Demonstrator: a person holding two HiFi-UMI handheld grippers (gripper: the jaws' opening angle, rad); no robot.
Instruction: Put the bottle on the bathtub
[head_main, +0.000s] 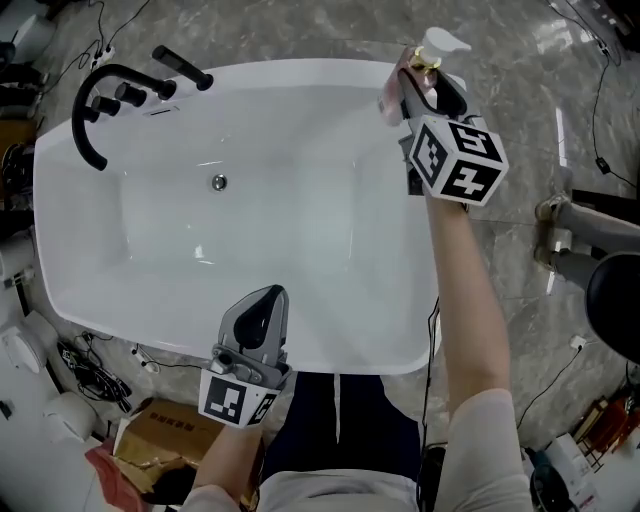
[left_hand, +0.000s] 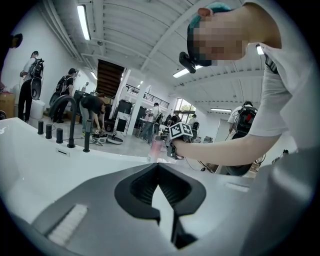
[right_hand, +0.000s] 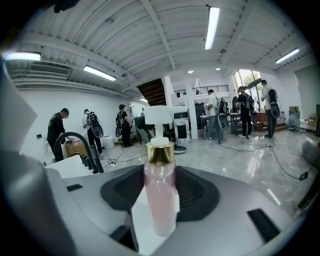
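Note:
A clear pink bottle (head_main: 400, 85) with a gold collar and a white pump stands upright in my right gripper (head_main: 422, 88), which is shut on its body. It hangs over the far right corner of the white bathtub (head_main: 330, 355). In the right gripper view the bottle (right_hand: 160, 195) fills the gap between the jaws of that gripper (right_hand: 160, 175). My left gripper (head_main: 268, 293) is shut and holds nothing, by the tub's near rim. From the left gripper (left_hand: 158, 167), the bottle (left_hand: 156, 148) and the right gripper (left_hand: 165, 147) show across the tub.
A black arched faucet (head_main: 95, 110) with handles sits on the tub's far left end, and a drain (head_main: 218, 182) lies in the basin. A cardboard box (head_main: 165, 430) and cables lie on the floor at left. Several people stand in the hall behind.

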